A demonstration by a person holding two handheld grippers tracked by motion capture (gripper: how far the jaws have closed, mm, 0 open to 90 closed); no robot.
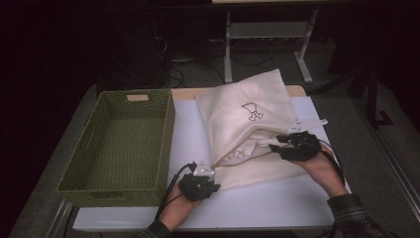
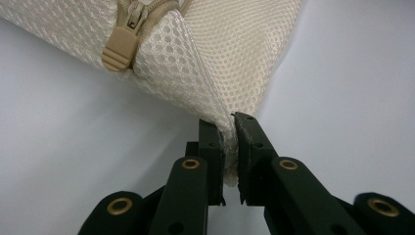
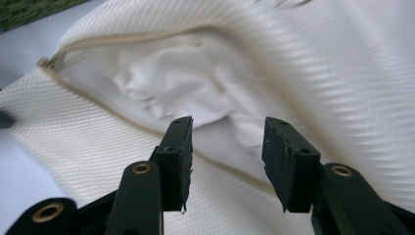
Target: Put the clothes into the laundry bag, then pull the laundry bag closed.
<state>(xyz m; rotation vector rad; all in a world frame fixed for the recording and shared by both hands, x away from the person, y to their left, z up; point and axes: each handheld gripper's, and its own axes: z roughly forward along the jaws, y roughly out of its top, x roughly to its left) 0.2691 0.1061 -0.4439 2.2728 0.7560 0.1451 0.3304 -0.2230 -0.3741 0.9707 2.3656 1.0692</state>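
Left gripper (image 2: 230,122) pinches the mesh bag's (image 1: 247,124) corner, zipper pull (image 2: 120,46) just ahead. Right gripper (image 3: 227,129) spread, empty, before the unzipped mouth; white cloth (image 3: 171,85) inside. Risk: thin mesh slips from the pinch, mouth sags shut.

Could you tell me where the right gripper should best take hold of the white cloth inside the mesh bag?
Probably its bunched fold in the unzipped mouth, coming straight in through the opening: the left gripper pins the bag corner, and the right gripper faces it, open.
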